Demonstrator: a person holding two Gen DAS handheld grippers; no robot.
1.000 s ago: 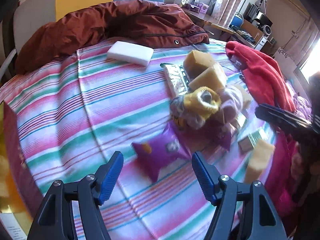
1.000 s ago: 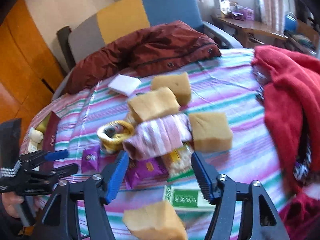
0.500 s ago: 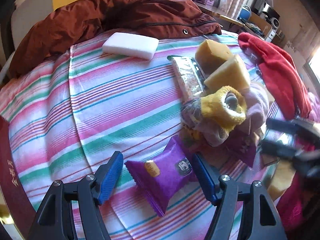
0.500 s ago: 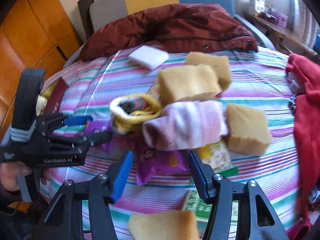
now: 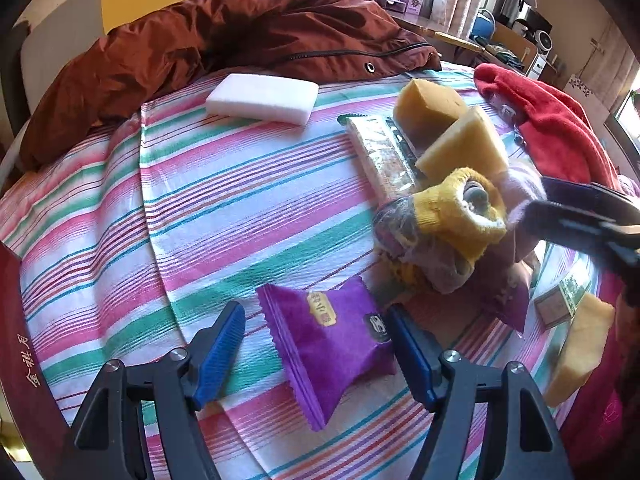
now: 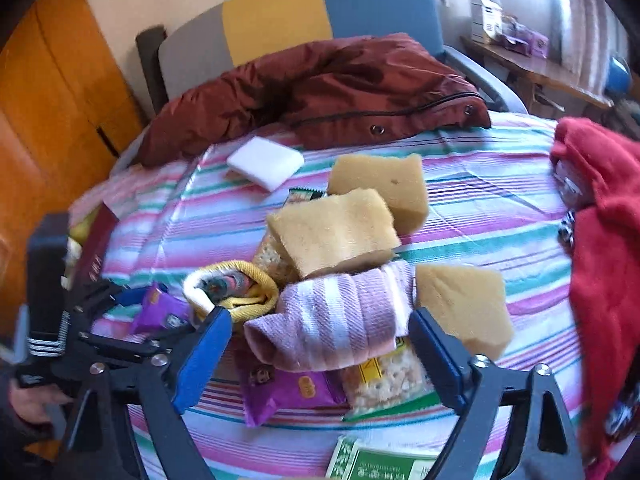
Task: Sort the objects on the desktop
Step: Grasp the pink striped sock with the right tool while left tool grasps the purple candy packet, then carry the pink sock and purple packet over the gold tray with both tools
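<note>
The left gripper [image 5: 316, 346] is held with its jaws apart, and a purple snack packet [image 5: 330, 346] is seen lying flat on the striped cloth [image 5: 224, 200] between the blue pads [image 5: 218, 354]. The pad on the right is just beside the packet's edge; whether it touches cannot be told, and the other pad is set clearly apart from it. The packet is not gripped.

The right gripper [image 6: 320, 344] is seen with its jaws opening. A pink-and-white striped sock [image 6: 332, 320] lies between and just beyond its pads, which are not pressed on it. Under the sock a second purple packet [image 6: 288, 392] and a clear pack of crackers [image 6: 380, 380] are partly covered. Just left of the sock a yellow sock [image 6: 236, 284] is rolled, and behind it two tan sponges [image 6: 336, 236] are stacked, with a third sponge [image 6: 464, 304] just to the sock's right. A green box [image 6: 376, 462] is found at the lower edge of the right wrist view.

Further out, a white foam block [image 5: 262, 98] rests alone near the far side of the cloth, well apart from the pile. A dark red jacket [image 5: 224, 40] is draped behind it, and a red garment [image 5: 560, 128] lies at the cloth's right side.
</note>
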